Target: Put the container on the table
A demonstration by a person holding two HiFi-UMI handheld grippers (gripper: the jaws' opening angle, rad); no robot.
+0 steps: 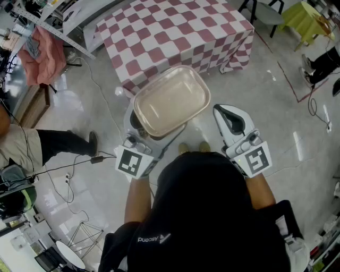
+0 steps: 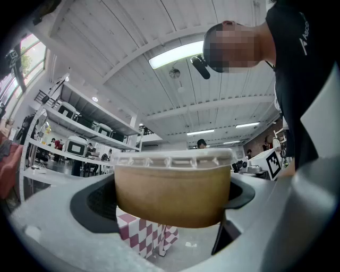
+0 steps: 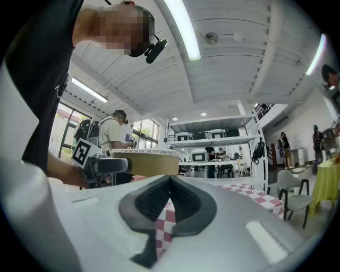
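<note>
A tan paper container [image 1: 171, 101] with a clear lid hangs in the air just short of the red-and-white checkered table [image 1: 175, 32]. My left gripper [image 1: 154, 130] is shut on it from below and behind; in the left gripper view the container [image 2: 172, 188] fills the wide gap, with the pads [image 2: 98, 204] pressed on its two sides. My right gripper [image 1: 229, 118] is held beside it to the right, shut and holding nothing, its tips touching [image 3: 170, 180]. From the right gripper view the container [image 3: 143, 162] shows at the left, level with the jaws.
A pink cloth [image 1: 45, 53] hangs on a rack at the far left, and a seated person's leg [image 1: 58, 143] and floor cables [image 1: 79, 164] lie to the left. A yellow-green table [image 1: 305, 18] and a chair [image 1: 263, 13] stand at the back right.
</note>
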